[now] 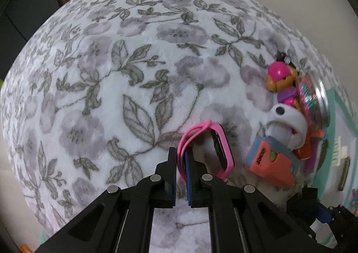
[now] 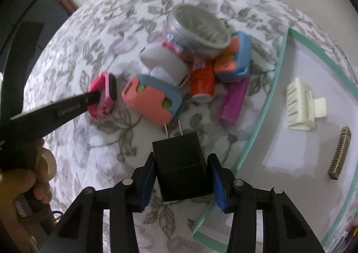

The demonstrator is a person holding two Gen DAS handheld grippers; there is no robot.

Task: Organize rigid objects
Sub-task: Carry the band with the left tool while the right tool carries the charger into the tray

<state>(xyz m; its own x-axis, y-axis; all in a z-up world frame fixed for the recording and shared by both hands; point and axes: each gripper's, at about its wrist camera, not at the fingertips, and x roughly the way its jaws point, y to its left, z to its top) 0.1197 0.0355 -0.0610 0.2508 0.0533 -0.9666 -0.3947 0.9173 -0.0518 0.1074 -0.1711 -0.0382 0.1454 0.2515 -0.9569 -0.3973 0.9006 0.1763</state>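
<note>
A pink wristwatch (image 1: 220, 148) stands on edge on the floral blanket, and my left gripper (image 1: 181, 152) is shut on its pink strap (image 1: 194, 132). The right wrist view shows the same watch (image 2: 107, 89) at the tip of a black left finger (image 2: 89, 98). A black plug-in charger (image 2: 179, 148), prongs pointing away, sits between the blue pads of my right gripper (image 2: 182, 161). Both pads lie against its sides, so it is shut on the charger.
Beyond the charger lies a pile: a silver-lidded jar (image 2: 199, 27), coral-and-blue toys (image 2: 152, 101), a white roller (image 2: 165, 63), an orange can (image 2: 201, 81) and a magenta piece (image 2: 232, 103). On the right, a teal-rimmed tray (image 2: 257, 132) holds a white hair clip (image 2: 299, 107) and a bronze clip (image 2: 340, 154). A person's hand (image 2: 42, 163) is at the left.
</note>
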